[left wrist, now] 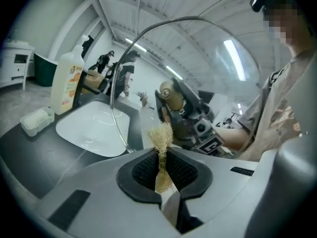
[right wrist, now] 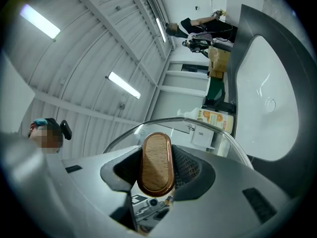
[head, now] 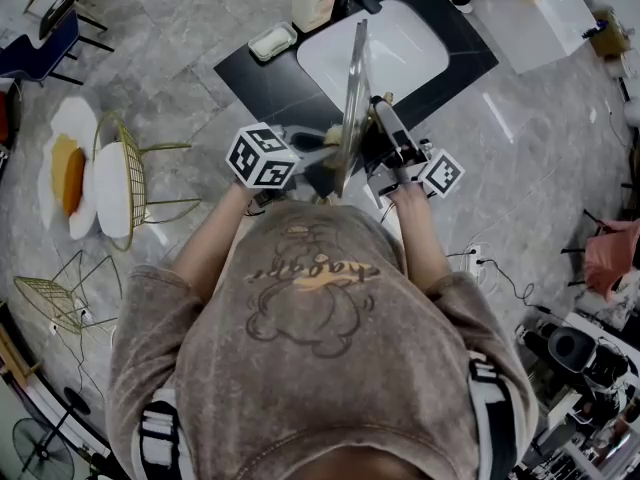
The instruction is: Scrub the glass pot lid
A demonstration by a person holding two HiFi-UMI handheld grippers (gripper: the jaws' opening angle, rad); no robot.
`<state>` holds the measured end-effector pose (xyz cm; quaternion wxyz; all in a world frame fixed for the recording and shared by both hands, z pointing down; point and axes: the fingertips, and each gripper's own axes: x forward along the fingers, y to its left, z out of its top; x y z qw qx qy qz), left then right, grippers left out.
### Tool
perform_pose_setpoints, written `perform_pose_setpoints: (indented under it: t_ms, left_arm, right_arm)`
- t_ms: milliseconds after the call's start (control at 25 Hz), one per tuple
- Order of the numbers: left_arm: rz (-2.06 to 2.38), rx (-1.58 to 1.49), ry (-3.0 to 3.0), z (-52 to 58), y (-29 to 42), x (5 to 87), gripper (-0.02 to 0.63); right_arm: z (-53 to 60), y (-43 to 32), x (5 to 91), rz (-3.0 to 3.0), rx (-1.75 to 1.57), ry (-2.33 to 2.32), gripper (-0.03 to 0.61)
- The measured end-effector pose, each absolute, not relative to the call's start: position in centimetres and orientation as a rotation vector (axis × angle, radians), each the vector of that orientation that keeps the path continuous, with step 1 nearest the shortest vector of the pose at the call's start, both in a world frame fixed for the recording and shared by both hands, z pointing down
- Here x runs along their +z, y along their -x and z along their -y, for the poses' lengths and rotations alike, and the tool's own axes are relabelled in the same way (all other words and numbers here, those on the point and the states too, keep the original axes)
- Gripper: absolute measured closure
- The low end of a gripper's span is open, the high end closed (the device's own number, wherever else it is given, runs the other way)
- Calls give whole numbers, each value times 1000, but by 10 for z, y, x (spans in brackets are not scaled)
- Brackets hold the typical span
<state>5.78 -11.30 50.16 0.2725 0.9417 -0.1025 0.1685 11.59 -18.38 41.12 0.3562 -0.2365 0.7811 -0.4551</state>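
Near the sink (head: 400,43), you are holding the glass pot lid (head: 352,108) upright, right gripper (right wrist: 156,168) fingers (right wrist: 190,165) clenching its wooden knob (right wrist: 156,150). Left gripper (left wrist: 166,171) fingers are pinching a fibre scrubber (left wrist: 161,135) beside the glass. Scrubbing looks to be in hand; the next move is calling for firm pressure against the glass.

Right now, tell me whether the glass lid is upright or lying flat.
Upright: the glass lid shows edge-on in the head view, held by its wooden knob in the right gripper.

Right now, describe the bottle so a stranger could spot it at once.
Find the dark counter with the white sink set in it. Beside the sink stands the bottle: tall, pale, orange-labelled, unlike the low white dish next to it.
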Motion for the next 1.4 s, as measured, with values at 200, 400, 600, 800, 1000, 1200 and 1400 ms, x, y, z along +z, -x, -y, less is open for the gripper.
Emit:
perform_pose_setpoints:
  t_ms: [200, 400, 600, 800, 1000, 1200, 1400]
  left_arm:
    - [128, 352, -2538, 87, -57, 467, 566]
    - [40, 235, -2516, 71, -53, 437, 566]
    - [-10, 107, -2517, 67, -46, 396, 566]
    - [62, -4, -2530, 81, -37, 362, 566]
    - [160, -131, -2503, 112, -33, 343, 566]
    - [308, -147, -2547, 142, -32, 341, 565]
    - [399, -125, -2577, 163, -35, 345, 566]
  right_arm:
    - [187, -115, 407, -2005, -1172, 599, 402]
    - [185, -114, 406, -2031, -1168, 595, 402]
    - [186, -116, 412, -2014, -1188, 605, 403]
    - [177, -111, 417, -2031, -1203, 606, 403]
    - [170, -103, 418, -2050, -1215, 570, 403]
    - [166, -100, 420, -2055, -1225, 554, 403]
    - [163, -97, 421, -2030, -1238, 535, 403]
